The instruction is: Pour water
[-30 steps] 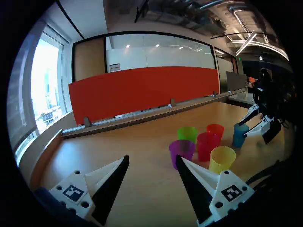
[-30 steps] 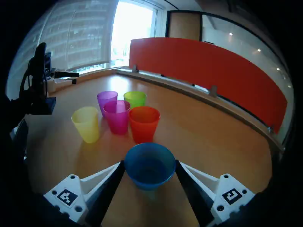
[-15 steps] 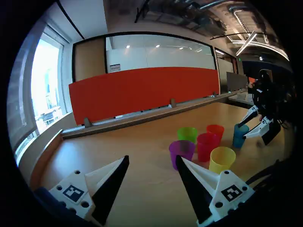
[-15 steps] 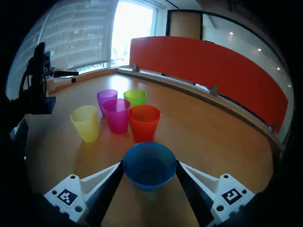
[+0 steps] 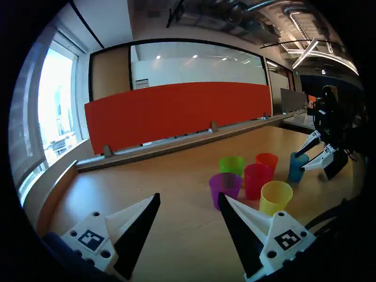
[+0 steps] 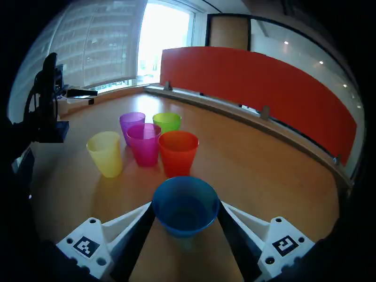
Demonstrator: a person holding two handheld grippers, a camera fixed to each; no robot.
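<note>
Marker-tagged right gripper (image 6: 185, 205) gripping blue cup (image 6: 185, 212)

In right gripper view, cup cluster (image 6: 144, 143) blocks straight ahead of blue cup (image 6: 185, 204); orange cup (image 6: 177, 151) nearest. Bare table (image 6: 272, 174) right of them, up to divider (image 6: 263, 80).

The left tongs (image 5: 188, 197) stand wide open. The right tongs (image 6: 185, 206) pinch a blue plastic cup (image 6: 185, 220) between both fingers.
</note>
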